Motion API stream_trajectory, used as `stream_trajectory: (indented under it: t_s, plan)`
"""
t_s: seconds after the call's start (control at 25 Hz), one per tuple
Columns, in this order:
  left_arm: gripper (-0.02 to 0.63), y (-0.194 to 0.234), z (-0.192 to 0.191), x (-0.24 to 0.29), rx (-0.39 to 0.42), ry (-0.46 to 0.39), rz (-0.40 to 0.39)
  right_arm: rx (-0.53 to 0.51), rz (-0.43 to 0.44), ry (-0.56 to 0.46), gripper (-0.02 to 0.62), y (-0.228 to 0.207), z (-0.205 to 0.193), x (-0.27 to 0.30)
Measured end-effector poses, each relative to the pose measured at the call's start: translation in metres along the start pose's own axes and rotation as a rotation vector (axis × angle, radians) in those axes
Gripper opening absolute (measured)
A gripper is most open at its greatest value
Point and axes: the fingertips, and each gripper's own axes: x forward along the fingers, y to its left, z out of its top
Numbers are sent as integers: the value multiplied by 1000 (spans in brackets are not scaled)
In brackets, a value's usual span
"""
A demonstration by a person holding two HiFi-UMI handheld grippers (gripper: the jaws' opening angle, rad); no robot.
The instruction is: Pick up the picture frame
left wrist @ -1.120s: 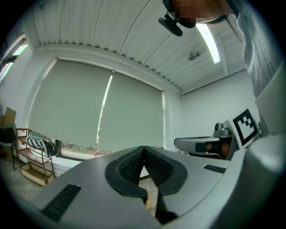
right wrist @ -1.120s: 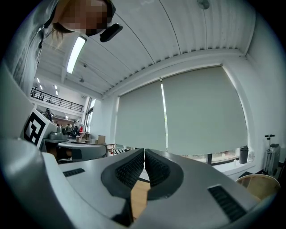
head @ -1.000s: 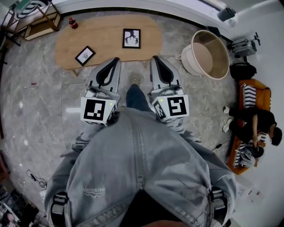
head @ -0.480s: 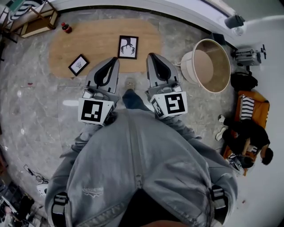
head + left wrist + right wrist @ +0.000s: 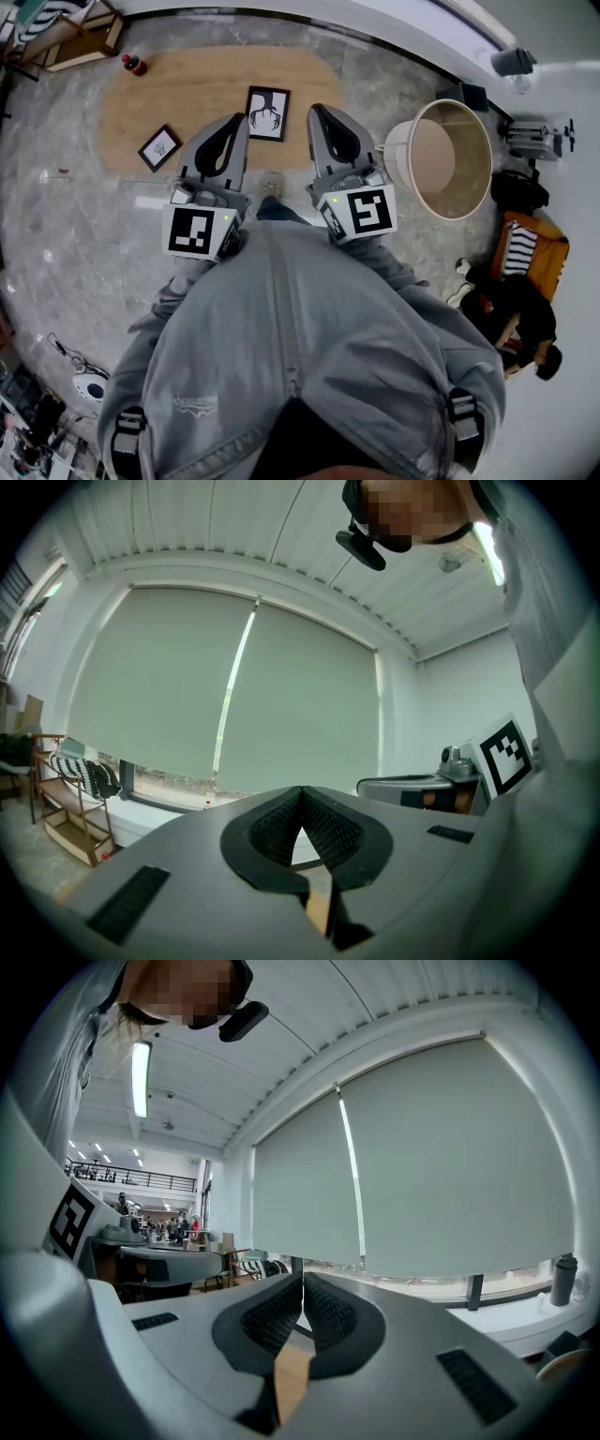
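The left gripper (image 5: 237, 122) and right gripper (image 5: 317, 112) both have their fingers (image 5: 225, 155) closed on nothing. The picture frame (image 5: 267, 113) sits on the wooden surface (image 5: 187, 84) just ahead of them. If the fingers stay closed they'd only shove it, and the smaller frame (image 5: 159, 147) nearby could get grabbed by mistake.

Soft daylight through pale window blinds (image 5: 234, 705) and a ceiling lamp (image 5: 141, 1065) light everything evenly, while fisheye bending darkens the corners.
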Motion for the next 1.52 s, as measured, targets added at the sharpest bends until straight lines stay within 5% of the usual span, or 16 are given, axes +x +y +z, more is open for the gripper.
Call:
stream_trajectory:
  t_s: [0.52,1.52]
  plan:
    - [18,-6,13,63,28,-26,-10,1,-5,-25,32,-57,8,24]
    - [18,31,9,87,43,75,-95,97,-94,-22,32,-56,0,57]
